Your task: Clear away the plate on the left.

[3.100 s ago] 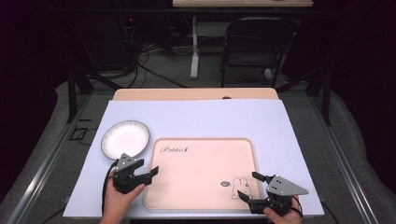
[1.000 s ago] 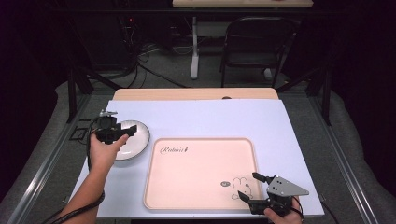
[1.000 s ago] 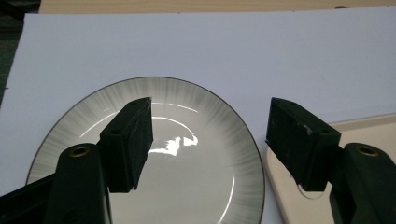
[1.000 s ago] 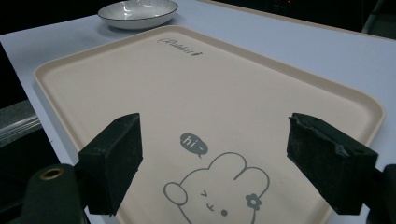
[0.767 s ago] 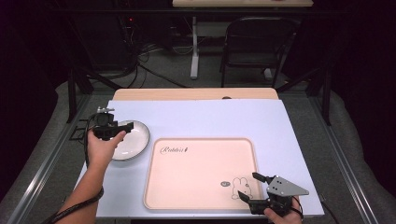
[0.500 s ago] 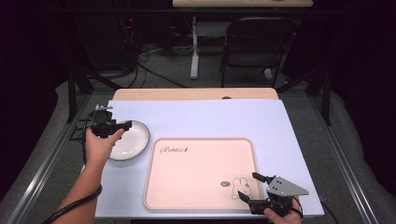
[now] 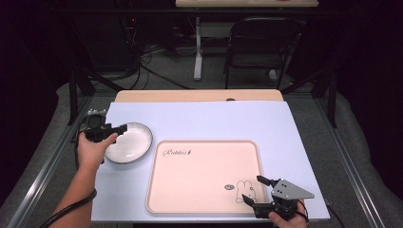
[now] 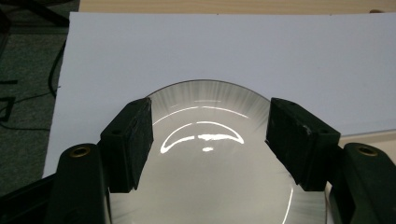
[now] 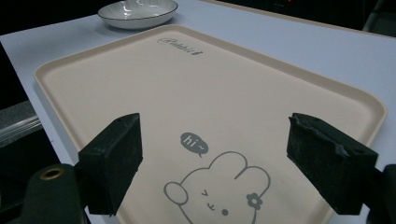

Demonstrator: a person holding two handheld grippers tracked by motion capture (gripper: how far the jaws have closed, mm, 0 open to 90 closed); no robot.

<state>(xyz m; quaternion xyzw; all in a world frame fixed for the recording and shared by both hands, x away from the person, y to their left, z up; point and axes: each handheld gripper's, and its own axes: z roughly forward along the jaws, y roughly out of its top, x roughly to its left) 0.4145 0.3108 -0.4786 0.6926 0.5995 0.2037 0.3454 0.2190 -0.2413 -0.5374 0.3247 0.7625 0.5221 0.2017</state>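
A white plate with a dark rim [image 7: 130, 142] lies on the white table sheet, left of a beige tray [image 7: 204, 183]. My left gripper [image 7: 116, 129] is at the plate's left rim, pointing right across it. In the left gripper view its open jaws [image 8: 210, 116] hover over the shiny plate [image 8: 205, 186] with nothing between them. At the front right, my right gripper [image 7: 254, 188] stands open over the tray's near right corner. In the right gripper view its gap [image 9: 212, 135] frames the tray's rabbit drawing [image 9: 219, 191], and the plate [image 9: 137, 11] sits far off.
The white sheet [image 7: 204, 121] covers most of the table, with a wooden strip [image 7: 199, 96] along its far edge. A metal frame rail [image 7: 47, 166] runs down the left side. A dark chair [image 7: 259, 42] stands on the floor behind.
The left hand has reached from the table's front edge up to the plate, then slid left from above the plate to its left rim. The plate, tray and right gripper stay put.
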